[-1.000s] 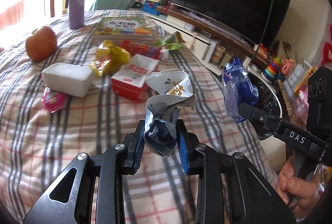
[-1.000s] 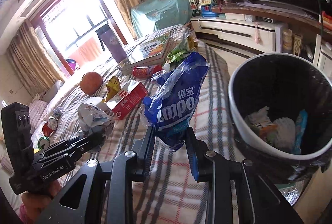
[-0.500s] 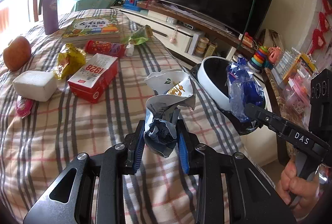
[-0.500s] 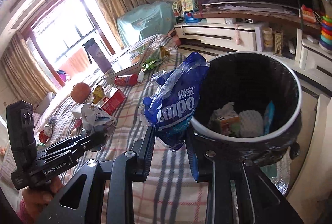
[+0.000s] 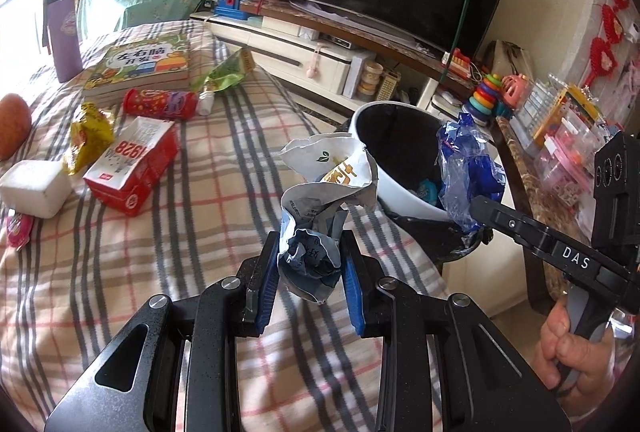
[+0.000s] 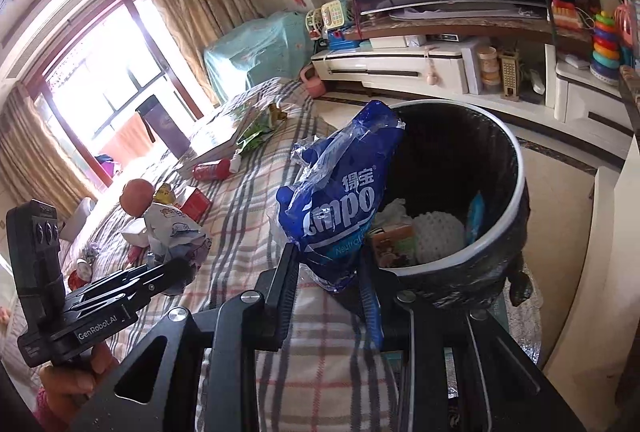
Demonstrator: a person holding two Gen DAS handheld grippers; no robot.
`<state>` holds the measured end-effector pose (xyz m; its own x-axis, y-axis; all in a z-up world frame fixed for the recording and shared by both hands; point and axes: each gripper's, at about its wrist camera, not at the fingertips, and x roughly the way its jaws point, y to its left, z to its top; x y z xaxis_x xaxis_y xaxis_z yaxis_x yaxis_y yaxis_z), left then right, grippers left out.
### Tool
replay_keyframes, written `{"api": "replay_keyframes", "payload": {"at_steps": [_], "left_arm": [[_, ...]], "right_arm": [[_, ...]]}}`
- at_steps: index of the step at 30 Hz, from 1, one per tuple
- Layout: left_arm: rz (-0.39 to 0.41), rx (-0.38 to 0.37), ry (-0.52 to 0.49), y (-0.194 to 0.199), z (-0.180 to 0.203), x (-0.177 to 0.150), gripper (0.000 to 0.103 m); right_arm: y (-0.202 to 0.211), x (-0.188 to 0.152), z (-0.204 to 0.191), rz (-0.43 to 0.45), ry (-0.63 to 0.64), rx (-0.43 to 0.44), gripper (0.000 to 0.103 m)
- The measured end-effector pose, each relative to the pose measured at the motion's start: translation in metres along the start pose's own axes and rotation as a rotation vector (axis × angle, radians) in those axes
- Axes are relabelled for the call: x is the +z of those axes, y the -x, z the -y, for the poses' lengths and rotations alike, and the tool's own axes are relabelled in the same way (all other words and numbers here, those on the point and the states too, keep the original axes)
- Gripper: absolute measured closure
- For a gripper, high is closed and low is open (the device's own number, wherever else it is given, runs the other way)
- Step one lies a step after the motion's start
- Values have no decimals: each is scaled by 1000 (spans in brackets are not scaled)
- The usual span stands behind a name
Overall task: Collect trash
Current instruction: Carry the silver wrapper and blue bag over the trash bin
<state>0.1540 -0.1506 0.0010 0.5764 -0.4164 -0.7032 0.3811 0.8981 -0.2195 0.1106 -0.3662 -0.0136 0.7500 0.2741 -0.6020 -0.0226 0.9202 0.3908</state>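
— Right gripper (image 6: 330, 272) first: what has it got?

— Its jaws are clamped on the lower end of a blue wrapper (image 6: 340, 200), which stands nearly upright, long axis running from the jaws up toward the frame's centre top.

— And the bin (image 6: 508, 232)?

— Right of centre in the right wrist view, just beyond and to the right of the wrapper. The wrapper's top already overlaps the near rim; the lower end sits at the rim or just short of it. Inside lie some paper, a white netted piece and a blue scrap.

— The left gripper (image 5: 308, 268)?

— Closed on a crumpled paper (image 5: 324, 192), pinched at its lower wad, the rest flaring upward. In the left wrist view the bin (image 5: 394, 192) lies ahead and to the right, upper right of the paper, with striped bed (image 5: 200, 224) below the jaws.

— So which hand is nearer?

— The right one, clearly. In the left wrist view its fingers reach in from the right edge with the wrapper (image 5: 466, 176) against the bin's far rim. It probably needs only a short push forward and rightward before letting go; the left has more ground to cover, rightward across the bed edge.

— Anything left on the bed?

— A red box (image 5: 132, 168), a yellow bag (image 5: 86, 136), a green bag (image 5: 228, 74) and a red can (image 5: 160, 103), all in the upper left.
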Motion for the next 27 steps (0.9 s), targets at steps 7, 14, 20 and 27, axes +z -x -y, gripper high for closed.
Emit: {"api": "replay_keyframes", "payload": {"at_steps": [7,14,20,27], "left_arm": [[-16,-12,-20,-9,13,6,76],[-23,-21,-47,-17,29,14,76],[-29,-36,-61,-26,41,23,75],[-28,-49,-90,-36,57,36,75]], "right_arm": [[5,2,13,5,-17,-11,73],[7,4,25,5,-30,-15,73],[8,6,29,-2,-18,-18,73],[8,12,34,-6,-2,-32,73]]}}
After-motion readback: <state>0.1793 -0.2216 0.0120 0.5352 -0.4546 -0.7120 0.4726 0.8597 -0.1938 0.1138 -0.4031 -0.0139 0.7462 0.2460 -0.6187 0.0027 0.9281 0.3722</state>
